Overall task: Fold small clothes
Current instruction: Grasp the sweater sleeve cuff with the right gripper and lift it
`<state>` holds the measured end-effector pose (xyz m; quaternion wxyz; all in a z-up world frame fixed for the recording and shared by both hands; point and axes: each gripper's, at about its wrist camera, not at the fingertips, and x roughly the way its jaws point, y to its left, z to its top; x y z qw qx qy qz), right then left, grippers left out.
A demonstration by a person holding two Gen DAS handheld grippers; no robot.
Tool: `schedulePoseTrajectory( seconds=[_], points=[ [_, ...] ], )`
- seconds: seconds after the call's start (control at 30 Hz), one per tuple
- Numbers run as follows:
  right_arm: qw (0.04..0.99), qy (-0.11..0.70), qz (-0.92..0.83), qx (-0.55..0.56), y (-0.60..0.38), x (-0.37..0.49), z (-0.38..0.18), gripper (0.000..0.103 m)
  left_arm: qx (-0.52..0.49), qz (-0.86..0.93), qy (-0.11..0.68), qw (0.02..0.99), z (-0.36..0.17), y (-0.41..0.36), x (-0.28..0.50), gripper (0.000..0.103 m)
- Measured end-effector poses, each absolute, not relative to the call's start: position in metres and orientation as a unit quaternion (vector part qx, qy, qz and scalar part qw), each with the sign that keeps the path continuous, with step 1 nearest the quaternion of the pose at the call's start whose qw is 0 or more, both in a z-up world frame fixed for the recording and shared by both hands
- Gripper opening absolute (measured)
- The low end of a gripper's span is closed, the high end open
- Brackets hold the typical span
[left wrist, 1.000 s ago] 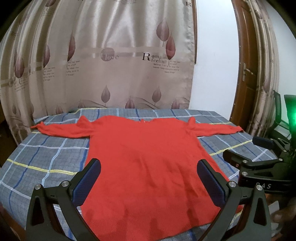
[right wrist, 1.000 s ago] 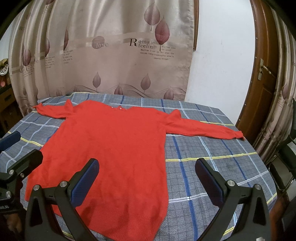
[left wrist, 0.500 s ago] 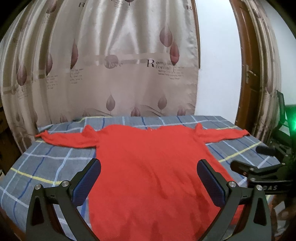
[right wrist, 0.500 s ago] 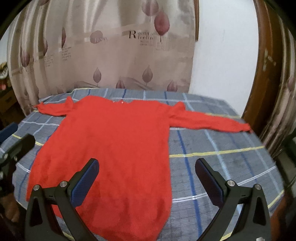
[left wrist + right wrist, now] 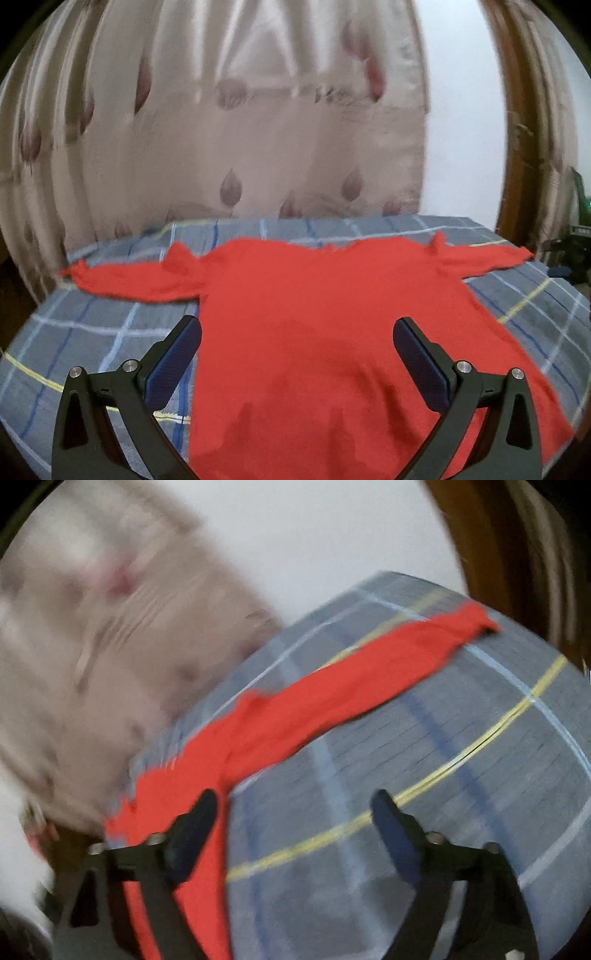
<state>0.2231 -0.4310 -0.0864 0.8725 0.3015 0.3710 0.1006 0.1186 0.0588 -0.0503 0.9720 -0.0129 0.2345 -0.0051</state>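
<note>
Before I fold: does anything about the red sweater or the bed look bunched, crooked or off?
Nothing serious. The red sweater lies flat on the plaid bedsheet, both sleeves spread. Only small puckers at the shoulders stand out. The right wrist view is blurred and tilted; there the right sleeve lies straight.

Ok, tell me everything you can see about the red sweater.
The red sweater is plain and looks like soft knit. It lies flat and unfolded on the checked bedcover, body toward the camera, both long sleeves spread sideways. The right sleeve stretches straight to its cuff. Nothing grips it; both sets of tongs hover above.
</note>
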Motion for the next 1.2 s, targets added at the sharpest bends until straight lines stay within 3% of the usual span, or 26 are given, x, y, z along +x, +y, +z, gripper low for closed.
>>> schedulePoseTrajectory(
  seconds=[0.13,0.27,0.67,0.73,0.77,0.8,0.87,1.0,1.2],
  points=[
    [0.852,0.367,0.054,0.368,-0.511,0.267,-0.098,0.078,-0.07,-0.005,0.305,0.95,-0.072,0.077,0.151,0.103],
    [0.835,0.357,0.023,0.418,-0.567,0.301,-0.108,0.078,-0.11,-0.011,0.328,0.938,-0.083,0.087,0.164,0.103],
    [0.835,0.338,0.008,0.434,-0.586,0.355,-0.126,0.078,-0.113,-0.009,0.373,0.921,-0.096,0.083,0.176,0.103],
    [0.836,0.334,0.006,0.436,-0.588,0.36,-0.128,0.073,-0.109,-0.011,0.377,0.92,-0.097,0.082,0.177,0.103],
    [0.837,0.335,0.002,0.434,-0.587,0.362,-0.129,0.058,-0.107,-0.013,0.378,0.919,-0.097,0.081,0.177,0.103],
    [0.837,0.341,-0.006,0.427,-0.586,0.365,-0.132,0.031,-0.105,-0.014,0.38,0.919,-0.097,0.08,0.178,0.103],
    [0.832,0.366,-0.027,0.416,-0.587,0.371,-0.141,0.004,-0.102,-0.013,0.38,0.919,-0.098,0.079,0.178,0.103],
    [0.838,0.361,-0.025,0.408,-0.583,0.368,-0.135,0.005,-0.106,-0.013,0.381,0.919,-0.098,0.081,0.178,0.103],
    [0.872,0.322,0.051,0.365,-0.514,0.363,-0.061,0.005,-0.119,-0.011,0.325,0.938,-0.077,0.092,0.162,0.103]
  ],
)
